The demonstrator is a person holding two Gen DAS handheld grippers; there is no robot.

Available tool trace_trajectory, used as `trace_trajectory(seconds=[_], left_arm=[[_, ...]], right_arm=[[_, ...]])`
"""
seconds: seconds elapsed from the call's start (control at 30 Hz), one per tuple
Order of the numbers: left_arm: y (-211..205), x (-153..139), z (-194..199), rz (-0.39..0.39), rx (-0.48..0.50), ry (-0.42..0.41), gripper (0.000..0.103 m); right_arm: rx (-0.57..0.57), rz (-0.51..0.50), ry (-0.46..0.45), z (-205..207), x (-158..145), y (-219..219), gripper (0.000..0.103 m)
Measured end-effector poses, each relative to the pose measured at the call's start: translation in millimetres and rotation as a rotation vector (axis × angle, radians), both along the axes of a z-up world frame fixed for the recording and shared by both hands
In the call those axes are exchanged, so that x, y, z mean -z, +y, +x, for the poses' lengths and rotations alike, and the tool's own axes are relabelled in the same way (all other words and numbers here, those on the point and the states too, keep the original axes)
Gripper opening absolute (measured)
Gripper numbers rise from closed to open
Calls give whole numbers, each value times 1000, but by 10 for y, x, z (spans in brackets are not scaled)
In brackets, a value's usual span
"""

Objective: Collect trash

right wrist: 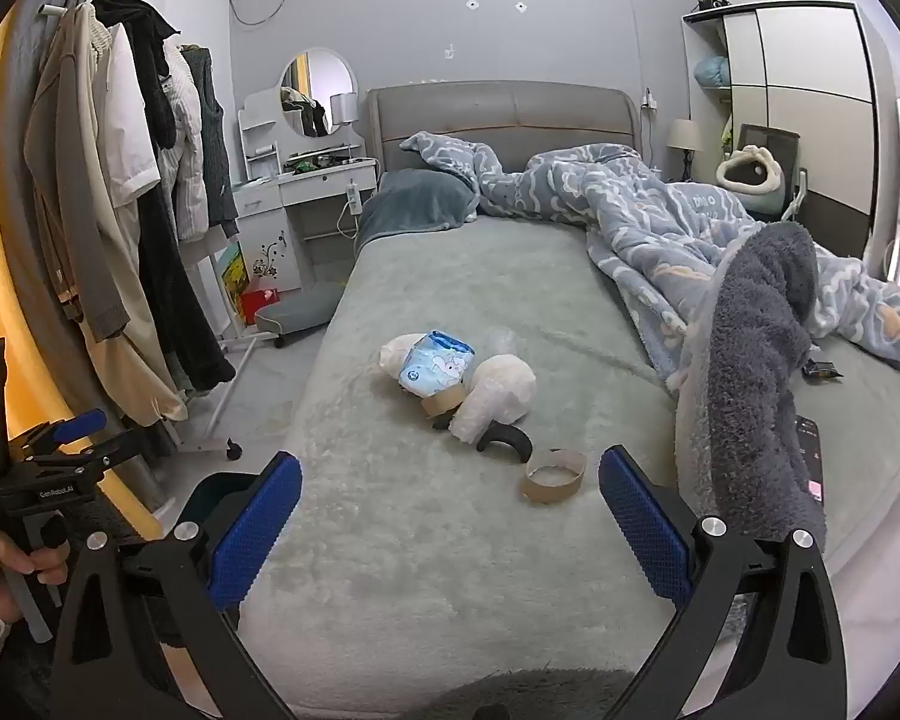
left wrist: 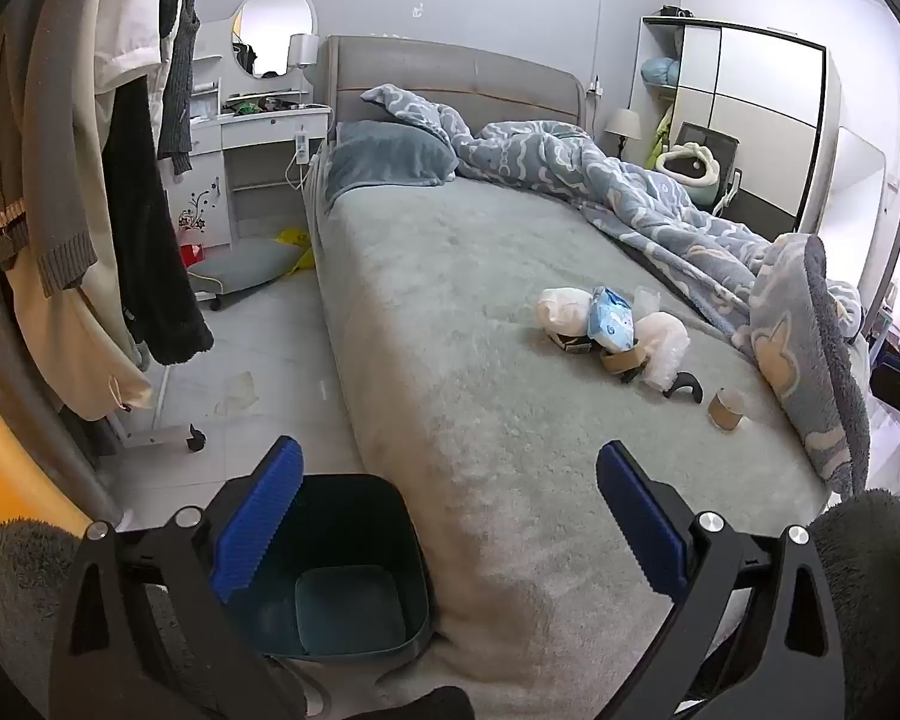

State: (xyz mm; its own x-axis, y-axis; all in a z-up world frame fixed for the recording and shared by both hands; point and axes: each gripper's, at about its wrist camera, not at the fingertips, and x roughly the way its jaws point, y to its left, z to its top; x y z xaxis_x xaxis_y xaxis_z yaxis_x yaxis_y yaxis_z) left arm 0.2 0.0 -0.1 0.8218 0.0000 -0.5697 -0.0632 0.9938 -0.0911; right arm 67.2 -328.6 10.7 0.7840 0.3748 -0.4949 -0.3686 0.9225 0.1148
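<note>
A bedroom with a large bed [right wrist: 450, 312] covered by a pale grey-green fuzzy sheet. A small pile of trash [right wrist: 459, 381] lies on the sheet near the middle of the bed: white crumpled bags, a blue and white plastic packet [right wrist: 435, 369], and a brown tape roll partly under them. Just beside the pile, nearer the foot of the bed, sit a black curved piece [right wrist: 504, 439] and a cardboard ring [right wrist: 555, 476]. A rumpled blue patterned blanket [right wrist: 660, 222] is heaped along the far side of the bed.

A dark bin [left wrist: 354, 576] stands on the floor touching the bed's foot corner, seemingly empty inside.

The left gripper [left wrist: 450, 522] hovers over that corner, jaws wide open, holding nothing. The right gripper [right wrist: 450, 531] hovers above the foot of the bed, jaws wide open and empty, the cardboard ring just ahead of them.
</note>
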Motion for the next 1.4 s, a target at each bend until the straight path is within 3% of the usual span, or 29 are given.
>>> trace_trajectory(seconds=[1.4], left_arm=[[-9,28,5,0,0,8,100]], right_arm=[[-1,-13,9,14,11,34,100]])
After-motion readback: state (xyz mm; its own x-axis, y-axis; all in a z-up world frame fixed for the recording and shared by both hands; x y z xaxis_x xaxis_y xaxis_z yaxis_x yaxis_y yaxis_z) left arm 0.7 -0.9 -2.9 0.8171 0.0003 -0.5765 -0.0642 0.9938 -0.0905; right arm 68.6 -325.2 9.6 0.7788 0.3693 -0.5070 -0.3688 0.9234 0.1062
